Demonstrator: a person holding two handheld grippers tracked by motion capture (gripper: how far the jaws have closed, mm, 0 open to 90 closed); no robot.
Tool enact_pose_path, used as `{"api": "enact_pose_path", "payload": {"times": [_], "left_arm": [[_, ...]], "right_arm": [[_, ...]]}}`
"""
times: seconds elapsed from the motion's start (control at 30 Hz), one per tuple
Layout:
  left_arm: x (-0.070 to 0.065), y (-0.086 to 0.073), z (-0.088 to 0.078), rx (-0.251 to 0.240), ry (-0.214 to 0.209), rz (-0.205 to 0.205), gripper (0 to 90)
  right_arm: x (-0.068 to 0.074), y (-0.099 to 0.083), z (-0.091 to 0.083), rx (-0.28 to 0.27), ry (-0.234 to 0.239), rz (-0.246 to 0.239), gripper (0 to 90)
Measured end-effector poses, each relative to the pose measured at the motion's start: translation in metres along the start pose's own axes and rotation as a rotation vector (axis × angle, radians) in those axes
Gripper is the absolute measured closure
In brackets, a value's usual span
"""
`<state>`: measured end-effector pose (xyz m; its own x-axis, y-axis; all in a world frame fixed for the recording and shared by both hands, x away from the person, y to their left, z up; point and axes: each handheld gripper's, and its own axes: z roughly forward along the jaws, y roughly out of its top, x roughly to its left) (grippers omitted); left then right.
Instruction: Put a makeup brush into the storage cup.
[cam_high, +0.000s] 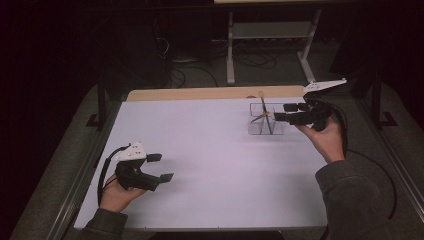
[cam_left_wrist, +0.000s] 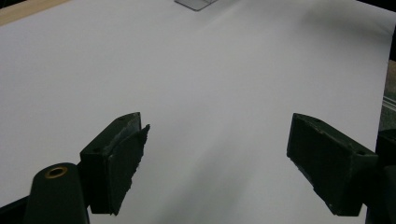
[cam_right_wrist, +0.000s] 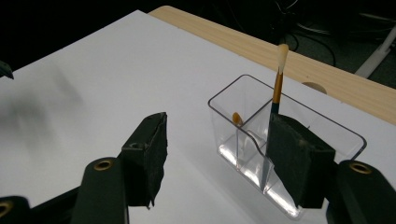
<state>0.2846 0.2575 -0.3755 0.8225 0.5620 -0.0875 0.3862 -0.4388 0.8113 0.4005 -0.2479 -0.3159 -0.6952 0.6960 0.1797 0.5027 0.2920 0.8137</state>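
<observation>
Near edge: left gripper (cam_high: 161, 167) held low over the white table (cam_high: 210, 150), jaws spread wide with nothing between them. Farther back: right gripper (cam_high: 286, 112) beside a clear divided holder (cam_high: 265, 125), jaws parted and empty, one jaw close against the holder's wall. A paintbrush (cam_right_wrist: 278, 77) stands tilted inside the holder, bristles up, beyond the jaws

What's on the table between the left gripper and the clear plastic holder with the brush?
Nothing: the high view shows bare white tabletop from the left gripper to the clear holder.
</observation>
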Motion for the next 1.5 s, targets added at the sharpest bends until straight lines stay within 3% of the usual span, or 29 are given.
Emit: {"api": "enact_pose_path", "payload": {"times": [0.27, 1.0, 1.5], "left_arm": [[0.002, -0.001, -0.002, -0.006, 0.013, -0.006, 18.2], [0.002, -0.001, -0.004, -0.018, 0.021, -0.006, 18.2], [0.002, -0.002, -0.005, -0.015, 0.026, -0.010, 18.2]], "right_arm": [[0.006, -0.008, -0.002, -0.014, 0.014, -0.004, 34.6], [0.027, -0.029, 0.003, 0.020, 0.031, -0.052, 29.7], [0.028, -0.046, 0.004, 0.022, 0.035, -0.023, 28.3]]}}
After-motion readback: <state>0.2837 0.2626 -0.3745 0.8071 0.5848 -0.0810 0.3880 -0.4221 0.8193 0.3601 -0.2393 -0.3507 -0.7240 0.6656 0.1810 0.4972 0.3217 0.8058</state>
